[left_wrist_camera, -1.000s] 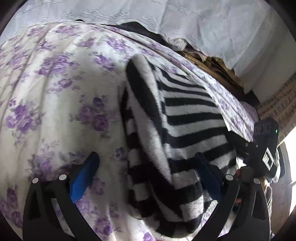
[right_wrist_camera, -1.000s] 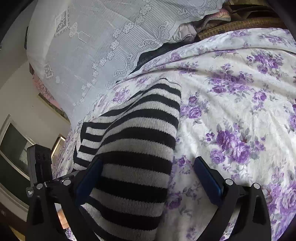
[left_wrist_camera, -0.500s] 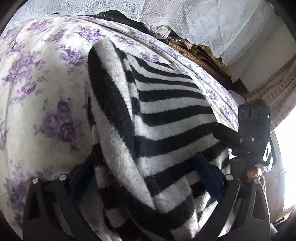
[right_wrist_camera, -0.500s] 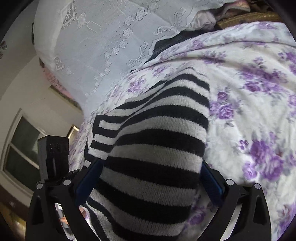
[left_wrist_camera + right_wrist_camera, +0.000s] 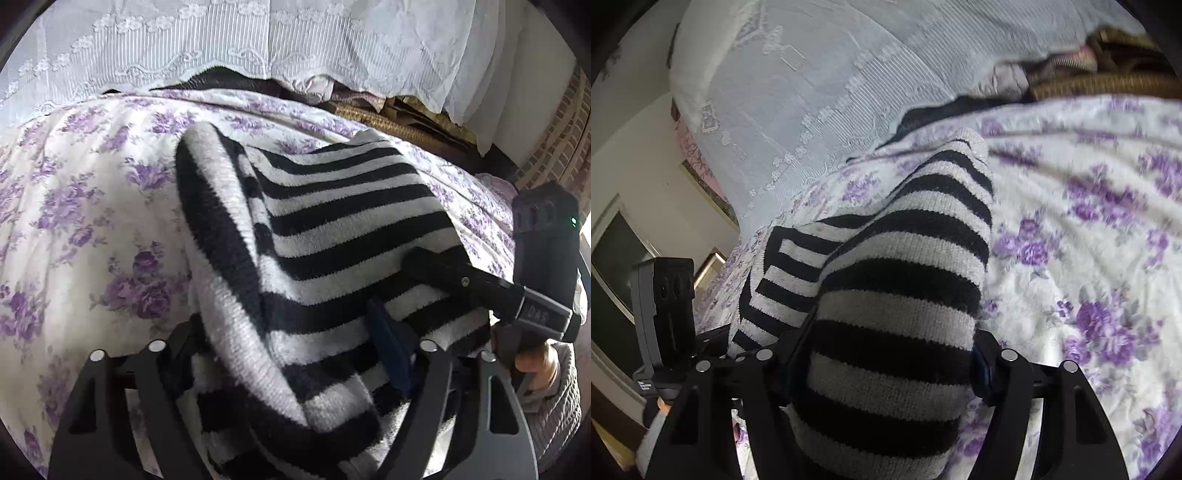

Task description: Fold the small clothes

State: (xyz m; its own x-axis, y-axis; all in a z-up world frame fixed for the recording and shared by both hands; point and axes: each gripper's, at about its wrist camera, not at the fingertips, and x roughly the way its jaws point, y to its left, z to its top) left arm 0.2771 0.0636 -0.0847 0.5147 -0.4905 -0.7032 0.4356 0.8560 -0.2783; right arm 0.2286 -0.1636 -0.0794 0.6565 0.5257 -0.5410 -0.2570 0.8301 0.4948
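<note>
A black-and-white striped knit sweater (image 5: 332, 221) lies on a bedsheet with purple flowers (image 5: 92, 221). My left gripper (image 5: 284, 339) straddles a thick fold at its near left edge. Its jaws are closing, the blue pad (image 5: 388, 343) digs into the knit, and the other finger is hidden under fabric. In the right wrist view the sweater's near right part (image 5: 923, 240) bulges between the fingers of my right gripper (image 5: 890, 350), whose jaws are closing and squeezing it. Each gripper shows in the other's view: the right gripper (image 5: 443, 273) and the left gripper (image 5: 665, 314).
A white lace cover (image 5: 258, 44) drapes over things behind the bed, with a woven brown mat (image 5: 388, 122) peeking out beside it. A brick wall (image 5: 561, 140) stands far right. A person's hand (image 5: 532, 362) holds the right gripper. The flowered sheet (image 5: 1089, 240) stretches right of the sweater.
Both grippers have come forward over the sweater's near edge and their jaws have narrowed from wide open onto the knit. The fabric now bunches up between the fingers.
</note>
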